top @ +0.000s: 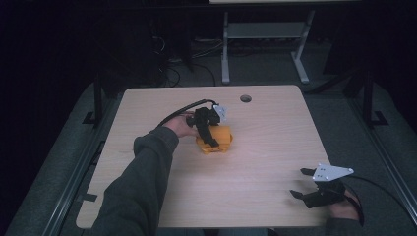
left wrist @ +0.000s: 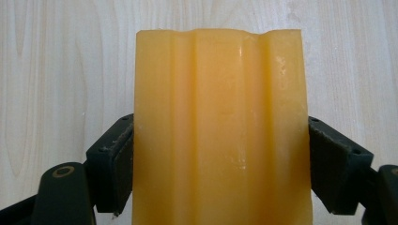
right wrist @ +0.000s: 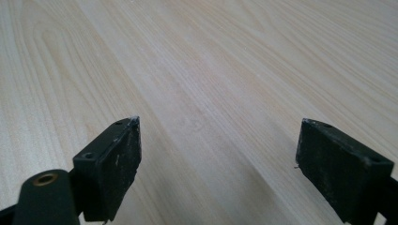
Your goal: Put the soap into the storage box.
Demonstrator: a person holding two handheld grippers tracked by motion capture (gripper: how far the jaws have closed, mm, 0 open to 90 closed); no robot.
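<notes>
- Two grippers are at the table point(top: 147, 103); each is held in one hand.
- Left gripper point(top: 209, 129): positioned over the orange block point(top: 216, 140), pointing down at it, near the middle of the tabletop.
- Left gripper state: the jaws are closed against the block. In the left gripper view, one pad point(left wrist: 112, 164) presses the block's left side and the other presses its right side.
- Block position: between the left jaws, in contact with both. It extends forward past the pad tips, and the wood surface shows beyond its far edge.
- Block surface: the face point(left wrist: 220, 126) toward the left gripper camera is glossy and carries shallow lengthwise ridges.
- Whether the block rests on the table or is raised clear of it cannot be told.
- Left cable point(top: 179, 112): runs from the rear of the left gripper and curves back across the table.
- Left sleeve point(top: 142, 172): dark, entering from the bottom edge toward the left gripper.
- Right gripper point(top: 301, 183): at the table's near right corner, well apart from the block, jaws pointing left.
- Right gripper state: the jaws are spread wide with nothing between them. In the right gripper view, bare wood lies between the two pads point(right wrist: 119, 159).
- Grey plate point(top: 330, 172): on top of the right gripper.
</notes>
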